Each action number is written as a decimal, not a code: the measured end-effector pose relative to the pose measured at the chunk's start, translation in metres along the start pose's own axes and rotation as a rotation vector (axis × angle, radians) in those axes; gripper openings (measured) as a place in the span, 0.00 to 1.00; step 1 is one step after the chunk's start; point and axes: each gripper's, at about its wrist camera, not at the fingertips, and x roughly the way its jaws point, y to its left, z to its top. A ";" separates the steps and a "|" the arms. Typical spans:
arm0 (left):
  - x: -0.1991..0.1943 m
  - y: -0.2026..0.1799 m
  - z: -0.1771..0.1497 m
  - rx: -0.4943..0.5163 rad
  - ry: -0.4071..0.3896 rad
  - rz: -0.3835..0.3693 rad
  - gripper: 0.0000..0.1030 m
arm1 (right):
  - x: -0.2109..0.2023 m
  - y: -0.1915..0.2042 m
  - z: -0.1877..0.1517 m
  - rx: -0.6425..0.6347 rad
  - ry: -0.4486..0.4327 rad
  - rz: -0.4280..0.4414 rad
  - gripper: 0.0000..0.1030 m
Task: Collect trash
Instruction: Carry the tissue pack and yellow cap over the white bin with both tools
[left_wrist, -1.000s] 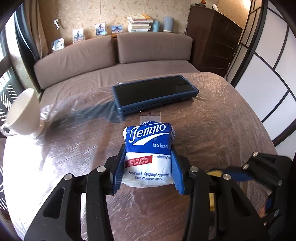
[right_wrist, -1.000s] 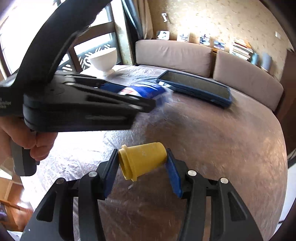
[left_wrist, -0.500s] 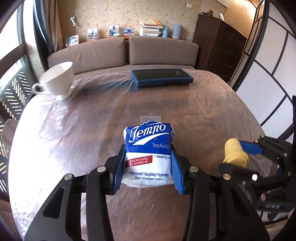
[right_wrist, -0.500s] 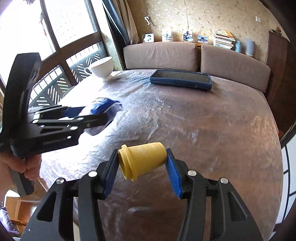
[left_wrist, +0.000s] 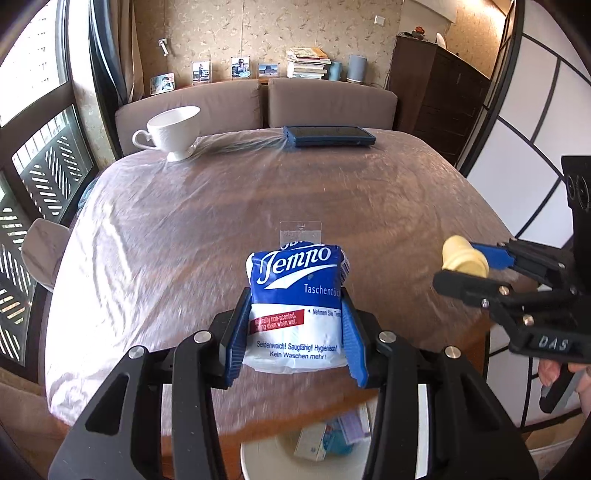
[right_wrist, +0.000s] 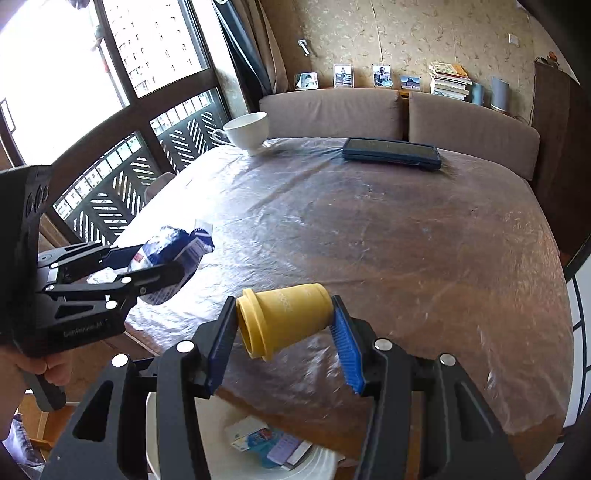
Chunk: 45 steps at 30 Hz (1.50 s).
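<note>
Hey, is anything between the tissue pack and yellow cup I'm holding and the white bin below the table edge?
Nothing visible. The tissue pack and yellow cup hang above the table edge; the white bin, open-topped, sits just below.

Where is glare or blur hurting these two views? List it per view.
Left wrist view: window glare whitens the plastic-covered table on its left side; the tissue pack print stays sharp; strong fisheye bending at the edges. Right wrist view: the window is blown out; the yellow cup is crisp; the near table edge smears.
</note>
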 end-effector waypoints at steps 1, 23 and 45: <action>-0.005 0.001 -0.005 0.000 -0.002 -0.002 0.45 | -0.003 0.004 -0.003 -0.001 -0.002 -0.001 0.48; -0.052 -0.007 -0.083 0.063 0.056 -0.056 0.45 | -0.026 0.058 -0.076 0.012 0.064 -0.002 0.48; -0.019 -0.017 -0.124 0.114 0.196 -0.088 0.45 | -0.003 0.067 -0.117 0.013 0.172 -0.039 0.48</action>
